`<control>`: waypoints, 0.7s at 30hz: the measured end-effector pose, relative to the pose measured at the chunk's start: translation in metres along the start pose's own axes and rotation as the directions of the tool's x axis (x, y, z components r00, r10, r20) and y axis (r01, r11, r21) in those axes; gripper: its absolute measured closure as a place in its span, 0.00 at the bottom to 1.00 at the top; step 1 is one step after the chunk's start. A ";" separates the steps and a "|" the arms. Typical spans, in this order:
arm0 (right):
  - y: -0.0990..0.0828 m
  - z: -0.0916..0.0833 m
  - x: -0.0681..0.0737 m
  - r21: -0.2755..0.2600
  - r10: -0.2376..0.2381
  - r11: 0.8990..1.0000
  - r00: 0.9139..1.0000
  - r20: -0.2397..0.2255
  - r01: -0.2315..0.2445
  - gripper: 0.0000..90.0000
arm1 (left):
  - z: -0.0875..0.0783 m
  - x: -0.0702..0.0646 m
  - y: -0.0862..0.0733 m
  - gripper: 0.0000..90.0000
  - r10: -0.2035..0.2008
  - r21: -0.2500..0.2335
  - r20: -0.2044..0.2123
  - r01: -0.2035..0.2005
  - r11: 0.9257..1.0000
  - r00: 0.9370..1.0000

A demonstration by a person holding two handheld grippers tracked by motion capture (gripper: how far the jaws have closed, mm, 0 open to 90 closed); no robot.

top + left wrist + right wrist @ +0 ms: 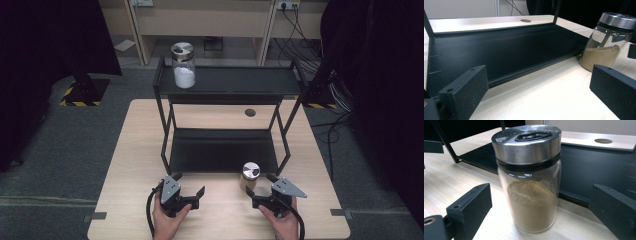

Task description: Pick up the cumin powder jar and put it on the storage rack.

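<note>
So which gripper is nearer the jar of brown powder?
Right. The right gripper sits just in front of the brown powder jar, jaws open either side of it. The left gripper is off to the jar's left, open.

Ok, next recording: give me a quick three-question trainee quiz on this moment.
1. True or false: the right hand-held gripper is shut on the brown-powder jar.
2. Where does the white-powder jar stand? A) top shelf of the black rack B) table C) lower shelf
3. Fill in: the left hand-held gripper's jaws are ____.

Key: 1 false, its jaws stand open either side of the jar. 2 A. 3 open.
</note>
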State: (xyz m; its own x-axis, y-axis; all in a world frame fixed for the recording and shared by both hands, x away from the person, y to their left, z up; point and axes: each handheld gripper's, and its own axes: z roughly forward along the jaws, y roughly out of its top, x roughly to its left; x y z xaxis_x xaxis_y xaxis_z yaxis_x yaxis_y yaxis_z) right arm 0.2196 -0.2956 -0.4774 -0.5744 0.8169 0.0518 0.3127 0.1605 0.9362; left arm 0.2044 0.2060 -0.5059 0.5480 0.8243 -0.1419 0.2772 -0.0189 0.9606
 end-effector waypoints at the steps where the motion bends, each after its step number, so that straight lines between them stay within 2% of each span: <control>1: 0.001 0.001 0.000 0.003 0.001 1.000 1.000 0.000 -0.001 0.05 | 0.000 0.000 0.000 0.01 0.000 0.000 0.000 0.000 1.000 1.000; 7: 0.004 0.008 0.003 0.011 -0.016 1.000 1.000 -0.002 0.016 0.07 | 0.000 0.000 0.001 0.01 0.002 0.003 0.000 -0.002 1.000 1.000; 13: 0.011 0.018 0.004 0.033 -0.039 0.999 0.999 -0.006 0.039 0.13 | 0.000 0.000 0.000 0.01 0.004 0.001 -0.001 -0.004 1.000 1.000; 21: 0.017 0.026 0.007 0.056 -0.073 0.996 0.997 -0.005 0.073 0.30 | 0.000 -0.001 0.000 0.01 0.010 0.002 -0.001 -0.010 1.000 1.000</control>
State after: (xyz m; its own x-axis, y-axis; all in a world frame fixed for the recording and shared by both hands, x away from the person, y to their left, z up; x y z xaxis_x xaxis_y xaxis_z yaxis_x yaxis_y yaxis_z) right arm 0.2404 -0.2725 -0.4700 -0.5995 0.8002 -0.0145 0.3116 0.2501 0.9167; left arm 0.2042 0.2053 -0.5055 0.5496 0.8249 -0.1324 0.2736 -0.0280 0.9614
